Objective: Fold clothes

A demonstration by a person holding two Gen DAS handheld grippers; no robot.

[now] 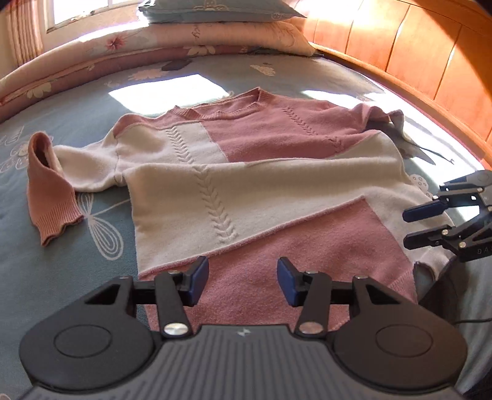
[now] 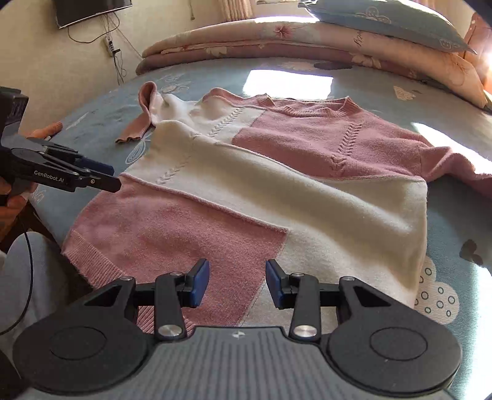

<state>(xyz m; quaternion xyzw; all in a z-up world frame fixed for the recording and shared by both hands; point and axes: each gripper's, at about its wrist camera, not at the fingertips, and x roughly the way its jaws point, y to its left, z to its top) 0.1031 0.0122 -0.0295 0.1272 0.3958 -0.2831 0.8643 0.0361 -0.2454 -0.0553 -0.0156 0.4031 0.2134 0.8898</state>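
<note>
Sweater (image 1: pixel 261 190): one pink-and-cream knit garment, lying flat on the bed sheet (image 1: pixel 77 264), neckline (image 1: pixel 258 95) toward 12 o'clock in the left wrist view, hem toward 6 o'clock. One sleeve (image 1: pixel 52 184) extends to 9 o'clock, bent back on itself, with its pink cuff resting on the sheet. The other sleeve lies bunched at 2 o'clock.

Left gripper (image 1: pixel 243 281): jaws about half open, nothing between the blue pads (image 1: pixel 198 281). It hovers over the pink lower panel near the hem; contact with the fabric cannot be confirmed. In the right wrist view it appears at 9 o'clock (image 2: pixel 115 178), beside the sweater's edge, held by a hand (image 2: pixel 15 200).

Right gripper (image 2: pixel 238 283): jaws partly open, gap empty, positioned above the hem where the pink and cream panels meet. In the left wrist view it appears at 3 o'clock (image 1: pixel 406 227), just off the sweater's side edge.

Surroundings: one folded floral quilt (image 1: pixel 153 43) across the head of the bed at 12 o'clock, with one blue pillow (image 1: pixel 221 9) on top. A wooden headboard (image 1: pixel 415 52) runs along 1 to 3 o'clock. Sunlight patches fall on the sheet beyond the neckline. Nothing lies on the sweater body.

Count: sweaters, one; grippers, two; pillows, one; quilts, one.
</note>
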